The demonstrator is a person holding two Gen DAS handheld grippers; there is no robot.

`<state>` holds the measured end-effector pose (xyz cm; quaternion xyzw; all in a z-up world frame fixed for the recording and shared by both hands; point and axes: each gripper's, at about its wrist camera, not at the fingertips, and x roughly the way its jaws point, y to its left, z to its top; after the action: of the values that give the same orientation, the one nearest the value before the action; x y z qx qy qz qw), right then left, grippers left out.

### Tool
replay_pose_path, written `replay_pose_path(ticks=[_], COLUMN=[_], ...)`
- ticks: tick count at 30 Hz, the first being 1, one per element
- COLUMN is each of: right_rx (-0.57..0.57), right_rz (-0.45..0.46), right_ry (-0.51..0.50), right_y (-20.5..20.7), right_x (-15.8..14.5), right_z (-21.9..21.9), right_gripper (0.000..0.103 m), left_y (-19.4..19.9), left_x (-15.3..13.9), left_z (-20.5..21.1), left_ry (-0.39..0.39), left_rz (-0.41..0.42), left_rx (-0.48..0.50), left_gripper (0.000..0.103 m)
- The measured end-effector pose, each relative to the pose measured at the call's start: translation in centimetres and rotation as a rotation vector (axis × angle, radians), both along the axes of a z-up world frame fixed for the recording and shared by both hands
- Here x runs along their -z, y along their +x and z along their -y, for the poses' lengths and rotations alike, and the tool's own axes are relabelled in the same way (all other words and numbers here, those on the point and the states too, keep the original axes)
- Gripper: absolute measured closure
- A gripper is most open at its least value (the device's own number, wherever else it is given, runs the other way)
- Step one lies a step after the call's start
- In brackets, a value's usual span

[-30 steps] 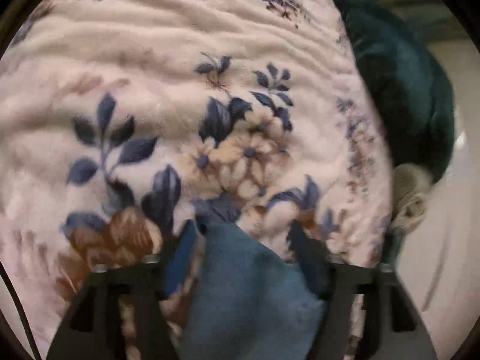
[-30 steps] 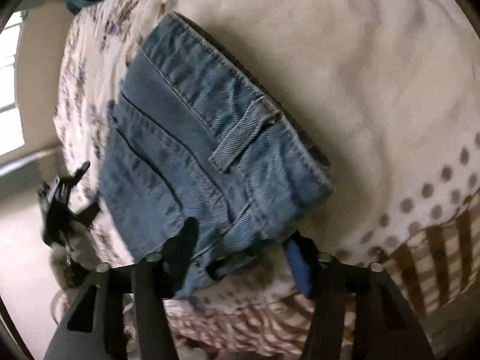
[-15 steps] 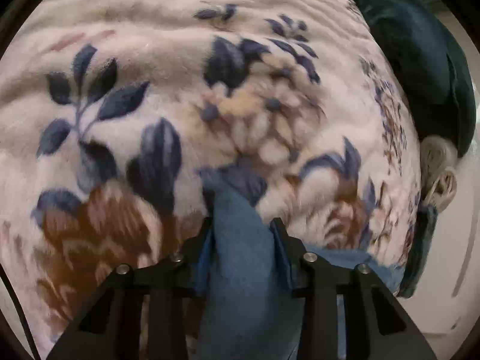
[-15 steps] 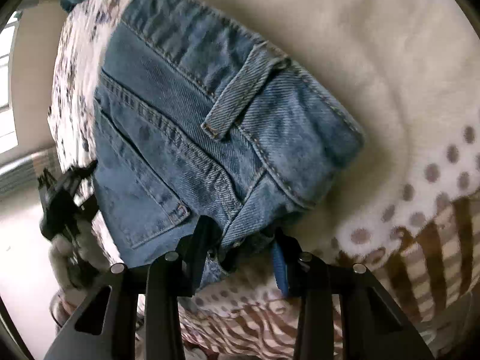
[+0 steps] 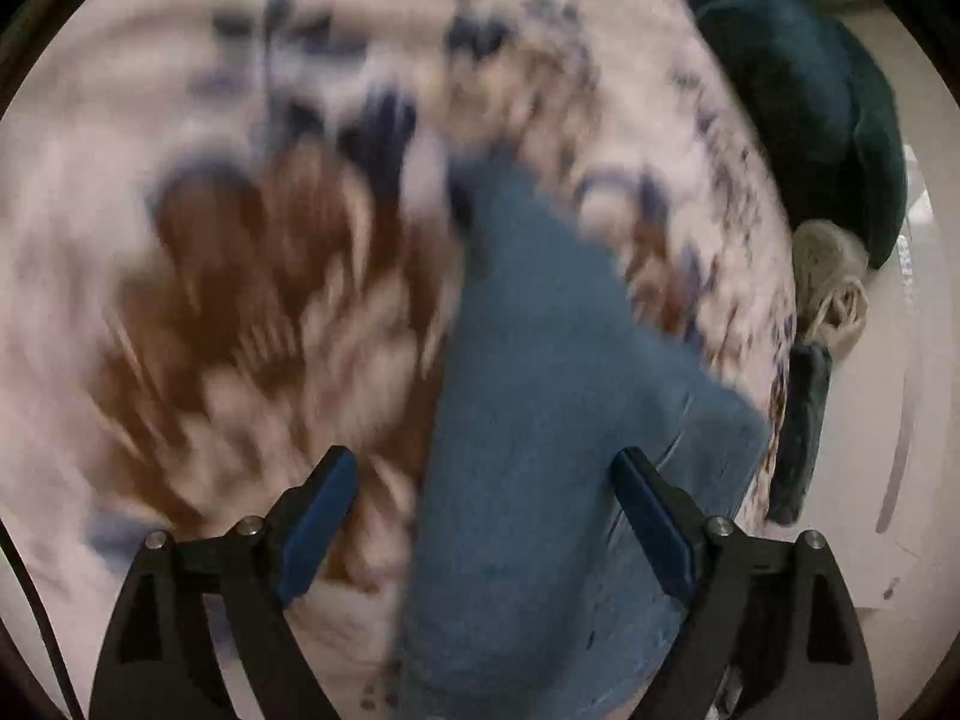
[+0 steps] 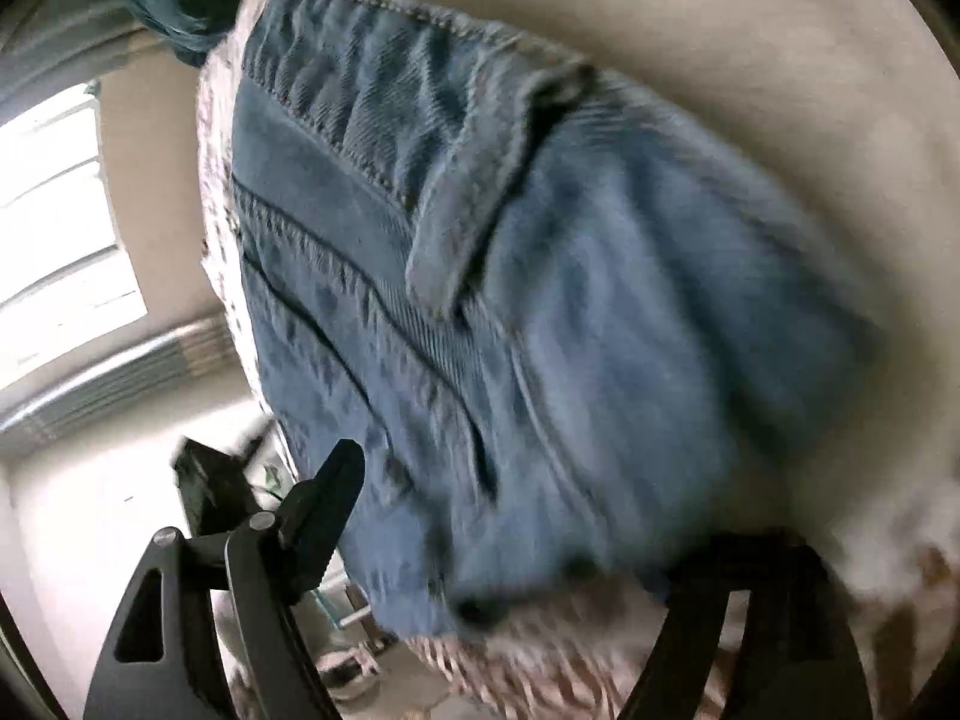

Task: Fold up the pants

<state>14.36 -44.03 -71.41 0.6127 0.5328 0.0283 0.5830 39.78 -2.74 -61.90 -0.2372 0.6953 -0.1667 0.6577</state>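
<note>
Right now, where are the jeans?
The jeans fill the right wrist view, lying on the cream blanket; in the left view they run between the open left gripper.

Stock as I read it from my feeds:
- Pants [image 6: 540,312]: blue denim, coarse twill, matt, raised stitched seams.
- Blanket [image 5: 240,300]: plush fleece, floral print, soft nap.
- Left gripper [image 5: 483,510]: matt black plastic, blue pads [image 5: 312,534], bright metal screws.
- Right gripper [image 6: 510,540]: same matt black plastic.
- Dark teal cloth [image 5: 810,96]: velvety.
</note>
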Motion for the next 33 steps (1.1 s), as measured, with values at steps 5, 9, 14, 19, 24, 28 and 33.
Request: replay_pose_path(ticks=[5,9,14,19,24,28,33], right_rx=[0.096,0.109,0.069,0.015,-0.005,-0.028,-0.033], right_rz=[0.11,0.099,0.075,0.14,0.218,0.263,0.335], right_ry=[-0.025,-0.043,-0.201,-0.317,-0.323,-0.304,-0.273], right_y=[0.7,1.6,2.6,5.1,9.0,14.4,26.5], right_x=[-1.0,0.3,-3.2,-9.6,-15.5,-17.6,-19.1], right_z=[-0.8,-1.5,-2.6,-4.0,-4.9,-6.6,-11.3], right_gripper=[0.017,0.018,0.062,0.068,0.069,0.069,0.069], left_y=[-1.3,-1.2,-1.9,-2.2,0.4,4.8,13.7], left_x=[1.3,1.3,-1.5,-5.9,-10.0,-12.7,-14.0], left_z=[1.2,2.9,3.6,3.1,1.0,-1.7,-6.4], left_ry=[-0.072,-0.041,-0.003,0.009,-0.026,-0.028,-0.024], left_rz=[-0.028,-0.002,0.097,0.148,0.192,0.23,0.278], left_rx=[-0.025,0.018,0.028,0.029,-0.012,-0.045,-0.081], left_gripper=[0.016,0.017,0.06,0.072,0.072,0.072,0.072])
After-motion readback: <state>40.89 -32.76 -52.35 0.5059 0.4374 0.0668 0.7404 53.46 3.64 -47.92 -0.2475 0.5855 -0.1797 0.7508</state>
